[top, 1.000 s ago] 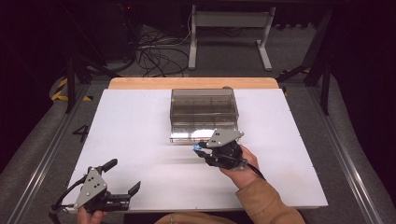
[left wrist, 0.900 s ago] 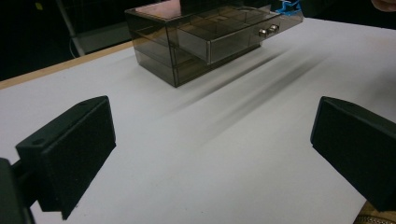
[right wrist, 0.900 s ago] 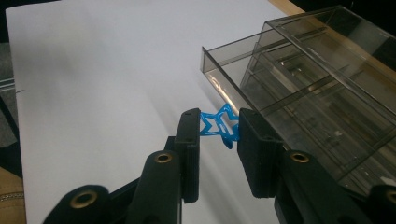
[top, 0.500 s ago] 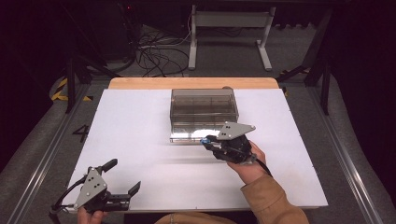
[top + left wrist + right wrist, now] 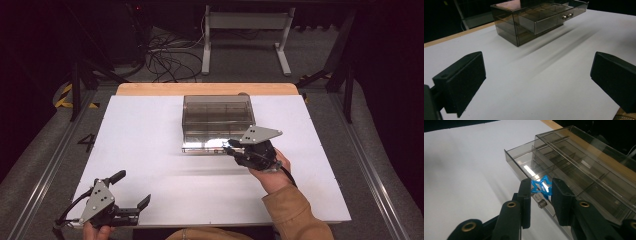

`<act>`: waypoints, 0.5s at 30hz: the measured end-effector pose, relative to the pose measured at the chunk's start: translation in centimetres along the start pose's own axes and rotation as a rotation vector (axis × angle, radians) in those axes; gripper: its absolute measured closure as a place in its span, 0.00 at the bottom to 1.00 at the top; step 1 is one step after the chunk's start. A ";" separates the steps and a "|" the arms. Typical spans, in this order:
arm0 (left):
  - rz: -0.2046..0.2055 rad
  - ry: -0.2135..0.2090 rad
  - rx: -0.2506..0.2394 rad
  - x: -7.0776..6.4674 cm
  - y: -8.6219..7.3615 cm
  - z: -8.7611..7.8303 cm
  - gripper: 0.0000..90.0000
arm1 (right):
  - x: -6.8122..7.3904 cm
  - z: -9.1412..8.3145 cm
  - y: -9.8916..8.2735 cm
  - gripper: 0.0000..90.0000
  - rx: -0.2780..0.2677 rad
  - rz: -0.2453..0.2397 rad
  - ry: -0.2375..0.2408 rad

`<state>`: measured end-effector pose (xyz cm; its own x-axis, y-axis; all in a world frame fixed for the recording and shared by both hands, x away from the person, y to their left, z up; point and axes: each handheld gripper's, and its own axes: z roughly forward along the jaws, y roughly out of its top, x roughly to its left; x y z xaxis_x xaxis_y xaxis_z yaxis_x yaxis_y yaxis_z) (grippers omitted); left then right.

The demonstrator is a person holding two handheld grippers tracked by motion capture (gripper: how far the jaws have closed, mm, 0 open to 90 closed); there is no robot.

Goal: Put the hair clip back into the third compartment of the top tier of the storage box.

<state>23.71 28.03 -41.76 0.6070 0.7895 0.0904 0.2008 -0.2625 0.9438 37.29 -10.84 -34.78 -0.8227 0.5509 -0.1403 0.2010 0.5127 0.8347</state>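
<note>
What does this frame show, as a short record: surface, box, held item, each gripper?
surface: white table
box: smoky clear drawer box, top drawer pulled out
held item: blue star, over the drawer's front edge
right gripper: jaws shut on the star
left gripper: jaws open, nothing between them, at the near left table edge
knob: on the drawer front, below the star

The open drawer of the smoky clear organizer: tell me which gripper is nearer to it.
Right. The right gripper hangs at the open drawer's front edge, shut on a blue star-shaped piece. The left gripper sits open at the table's near left corner, far away.
</note>
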 end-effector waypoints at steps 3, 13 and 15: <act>0.000 0.000 0.000 0.0 0.0 0.0 0.01 | -0.4 -0.2 -0.1 0.78 0.000 0.007 -0.014; -0.001 0.002 0.000 0.0 0.0 0.0 0.01 | -1.7 -0.5 -0.6 0.78 -0.004 0.042 -0.072; -0.001 0.001 0.000 0.0 0.0 0.0 0.01 | -1.9 -0.5 -0.7 0.78 -0.003 0.049 -0.083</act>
<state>23.72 28.02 -41.77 0.6061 0.7904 0.0894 0.2015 -0.2613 0.9440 38.44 -12.52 -34.83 -0.7650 0.6280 -0.1428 0.2380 0.4817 0.8434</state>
